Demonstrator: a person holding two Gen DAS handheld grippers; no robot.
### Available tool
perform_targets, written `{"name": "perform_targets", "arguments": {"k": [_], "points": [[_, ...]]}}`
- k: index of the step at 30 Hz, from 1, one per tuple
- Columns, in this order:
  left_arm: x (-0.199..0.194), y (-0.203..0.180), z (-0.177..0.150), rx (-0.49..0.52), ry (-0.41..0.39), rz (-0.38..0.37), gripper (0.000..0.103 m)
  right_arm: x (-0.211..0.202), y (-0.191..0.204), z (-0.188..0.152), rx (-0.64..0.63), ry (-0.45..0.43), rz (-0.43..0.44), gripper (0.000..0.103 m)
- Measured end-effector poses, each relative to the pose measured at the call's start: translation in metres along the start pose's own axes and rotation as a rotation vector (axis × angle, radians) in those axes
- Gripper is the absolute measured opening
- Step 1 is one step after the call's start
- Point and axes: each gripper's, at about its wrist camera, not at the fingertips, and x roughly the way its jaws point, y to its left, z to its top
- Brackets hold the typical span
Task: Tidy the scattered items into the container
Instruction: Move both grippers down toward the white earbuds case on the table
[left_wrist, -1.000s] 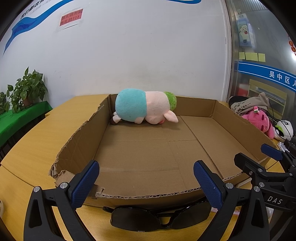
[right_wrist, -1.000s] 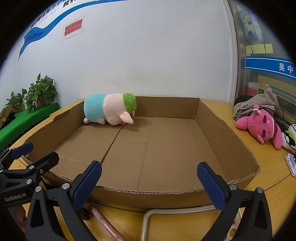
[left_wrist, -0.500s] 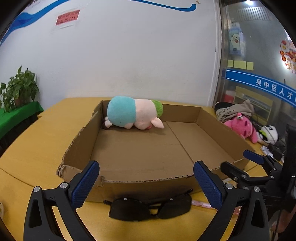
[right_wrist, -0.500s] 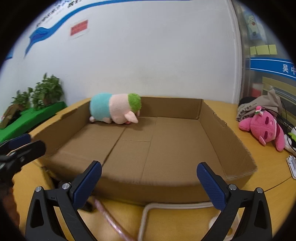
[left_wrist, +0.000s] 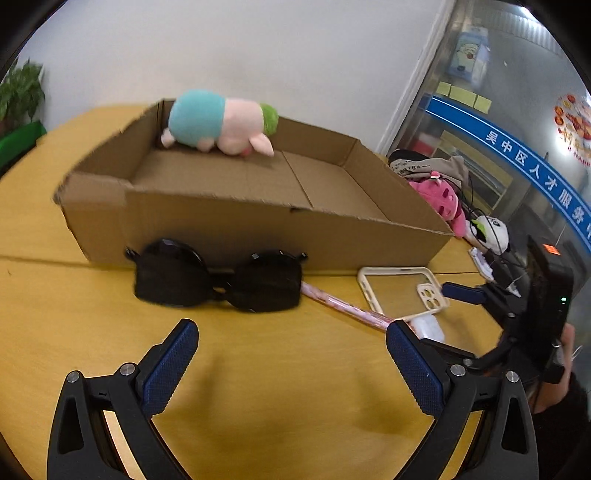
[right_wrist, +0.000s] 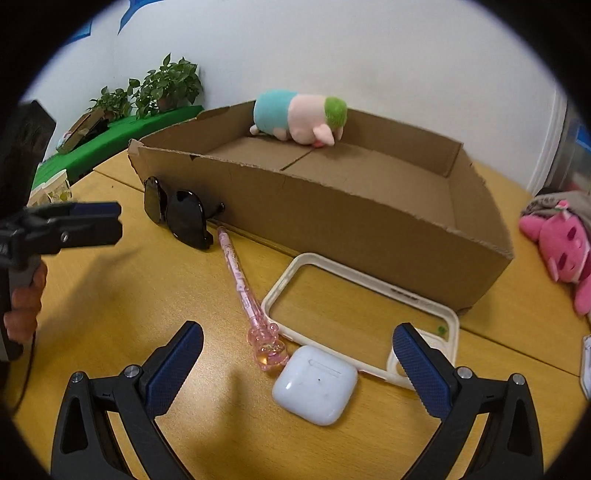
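Observation:
A shallow cardboard box (left_wrist: 258, 229) (right_wrist: 369, 225) stands on the yellow table with a teal-and-pink plush pig (left_wrist: 221, 123) (right_wrist: 299, 118) in its far corner. In front of the box lie black sunglasses (left_wrist: 218, 282) (right_wrist: 177, 216), a pink pen (left_wrist: 343, 306) (right_wrist: 243, 288), a cream phone case (left_wrist: 402, 291) (right_wrist: 362, 317) and a white earbud case (right_wrist: 316, 384) (left_wrist: 428, 328). My left gripper (left_wrist: 291, 365) is open and empty, short of the sunglasses. My right gripper (right_wrist: 299, 369) is open and empty, around the earbud case and above it.
A pink plush toy (left_wrist: 443, 203) (right_wrist: 561, 243) and a grey cloth bundle (left_wrist: 432, 166) lie right of the box. Potted plants (right_wrist: 166, 85) stand on a green ledge at the back left. A white wall is behind the table.
Both grippers have pulled back from the box and tilted down; the sunglasses, pen, phone case and earbud case have come fully into view. Both stay open.

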Motion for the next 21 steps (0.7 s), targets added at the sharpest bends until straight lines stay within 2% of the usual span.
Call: {"name": "perform_targets", "arguments": {"k": [3, 5, 10, 12, 14, 15, 18, 21], "points": [[0.008, -0.005, -0.004, -0.039, 0.038, 0.002, 0.103, 0.008, -0.007, -0.003, 0.043, 0.065, 0.013, 0.101], [0.011, -0.01, -0.006, -0.046, 0.056, -0.003, 0.103, 0.012, -0.01, -0.007, 0.062, 0.094, 0.004, 0.096], [0.021, -0.028, -0.007, -0.037, 0.1, -0.05, 0.103, 0.009, -0.01, -0.015, 0.088, 0.073, -0.062, 0.081], [0.026, -0.034, -0.006, -0.038, 0.124, -0.073, 0.102, 0.007, -0.01, -0.016, 0.097, 0.06, -0.051, 0.073], [0.03, -0.041, -0.006, -0.035, 0.15, -0.108, 0.1, 0.002, -0.008, -0.02, 0.113, 0.048, -0.044, 0.052], [0.031, -0.043, -0.005, -0.029, 0.158, -0.118, 0.1, 0.0, -0.008, -0.023, 0.129, 0.051, -0.035, 0.048], [0.035, -0.057, -0.006, 0.004, 0.188, -0.169, 0.099, -0.009, -0.007, -0.034, 0.159, 0.036, -0.021, 0.048], [0.044, -0.073, -0.011, 0.038, 0.267, -0.253, 0.099, -0.017, -0.003, -0.041, 0.166, 0.032, 0.006, 0.048]]}}
